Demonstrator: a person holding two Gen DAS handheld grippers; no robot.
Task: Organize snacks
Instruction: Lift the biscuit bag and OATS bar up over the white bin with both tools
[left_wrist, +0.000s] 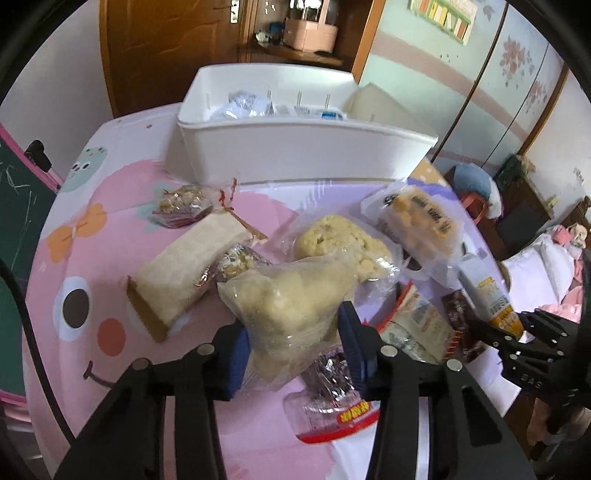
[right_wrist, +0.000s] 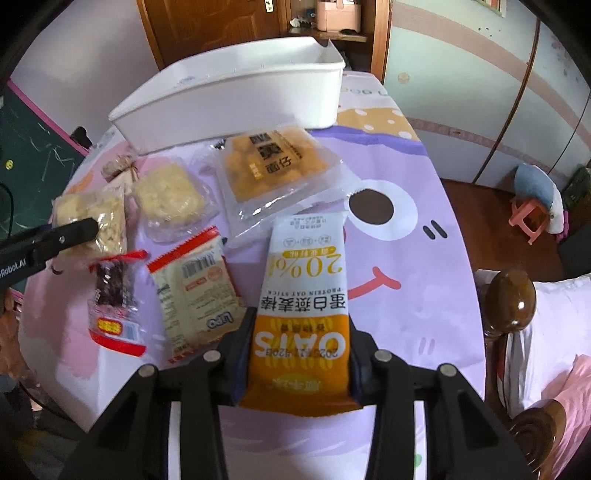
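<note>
While a few packets are already lying in the white bin (left_wrist: 295, 155) ahead of both claws, most snacks are still sitting on the table (right_wrist: 406, 258). The left gripper (left_wrist: 293, 332) is clamping a clear bag of pale snacks (left_wrist: 291, 295), and the right gripper (right_wrist: 297, 354) is pinching the oat stick packet (right_wrist: 304, 295). Loose packets, including the red-edged wafer packet (right_wrist: 192, 288), are crowding the way forward.

Pink stool (right_wrist: 527, 218), green chalkboard (left_wrist: 16, 206)
</note>
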